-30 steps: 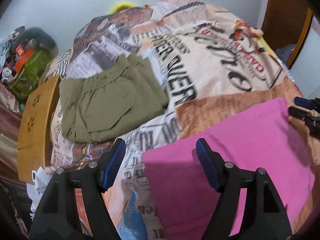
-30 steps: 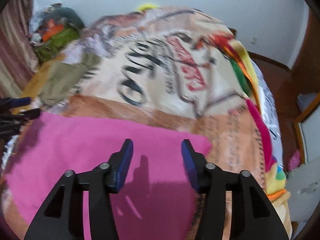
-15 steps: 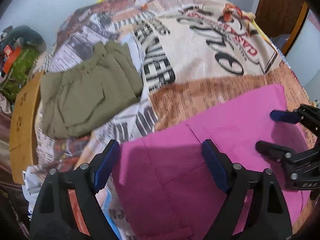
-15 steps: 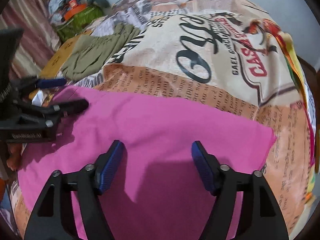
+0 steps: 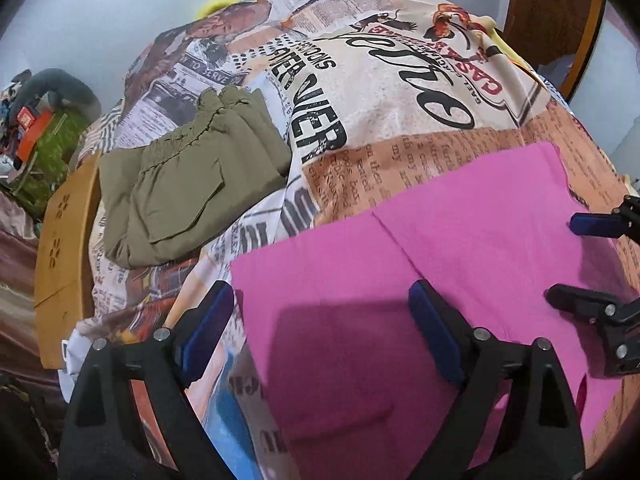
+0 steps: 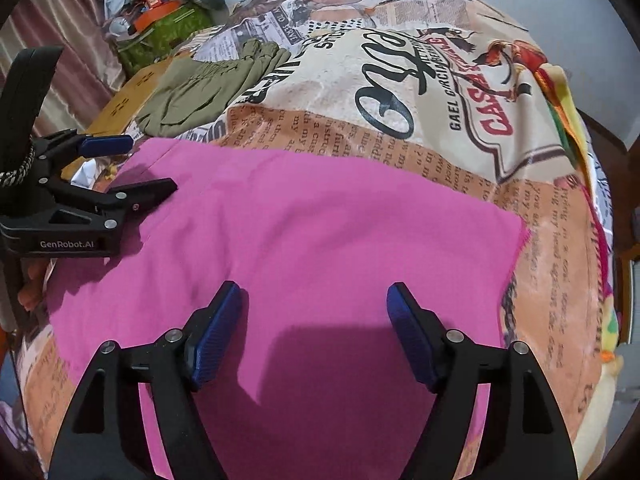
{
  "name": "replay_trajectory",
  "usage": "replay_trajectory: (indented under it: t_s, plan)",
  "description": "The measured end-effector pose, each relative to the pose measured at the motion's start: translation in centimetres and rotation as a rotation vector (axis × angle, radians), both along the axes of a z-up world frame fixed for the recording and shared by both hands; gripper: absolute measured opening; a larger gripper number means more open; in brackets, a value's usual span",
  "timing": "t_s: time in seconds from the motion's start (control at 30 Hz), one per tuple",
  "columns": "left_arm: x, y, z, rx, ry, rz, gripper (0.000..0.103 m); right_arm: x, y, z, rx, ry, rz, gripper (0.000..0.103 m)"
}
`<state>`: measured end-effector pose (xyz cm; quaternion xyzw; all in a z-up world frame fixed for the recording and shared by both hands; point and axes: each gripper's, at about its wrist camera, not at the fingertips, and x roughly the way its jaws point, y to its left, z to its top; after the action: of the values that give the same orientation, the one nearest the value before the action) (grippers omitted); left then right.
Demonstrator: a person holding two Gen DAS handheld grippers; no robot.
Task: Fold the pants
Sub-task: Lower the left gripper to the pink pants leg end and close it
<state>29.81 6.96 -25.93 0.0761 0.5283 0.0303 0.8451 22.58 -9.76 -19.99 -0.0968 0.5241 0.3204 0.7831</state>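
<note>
Left wrist view: the left gripper (image 5: 320, 320), jaws just widened and empty, hangs over the pink pants' (image 5: 440, 240) left edge on the bed (image 5: 400, 80); right wrist view: the right gripper (image 6: 314, 320), likewise spread, suggesting the fold was just released.

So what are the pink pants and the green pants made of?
The pink pants look like soft, matte woven cloth, maybe cotton: they lie flat, with a stitched seam and no shine. The green pants look like thin, slightly crinkly fabric, with a gathered stretchy waistband and soft folds. The exact fibre can't be told by looking.
</note>
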Motion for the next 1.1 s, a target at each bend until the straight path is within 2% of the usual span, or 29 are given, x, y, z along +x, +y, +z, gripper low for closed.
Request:
replay_trajectory:
  t_s: [0.3, 0.57, 0.77, 0.93, 1.1]
  plan:
    - [-3.8, 0.7, 1.5, -0.057, -0.023, 0.046, 0.092, -2.6, -2.1, 0.7, 0.011, 0.020, -0.060, 0.073]
    - [-6.9, 1.5, 1.9, -0.076, -0.031, 0.082, 0.096, -5.0, -3.0, 1.3, -0.004, -0.002, -0.096, 0.073]
    - [-8.0, 2.2, 2.1, -0.132, -0.006, 0.127, 0.096, -5.9, -3.2, 1.8, -0.010, -0.018, -0.096, 0.073]
    - [-9.2, 3.6, 2.9, -0.263, 0.017, 0.226, 0.096, -6.4, -3.2, 3.1, 0.051, -0.047, -0.111, 0.073]
    - [-10.8, 5.5, 2.7, -0.442, 0.051, 0.330, 0.096, -6.8, -1.4, 4.3, 0.110, -0.081, -0.082, 0.074]
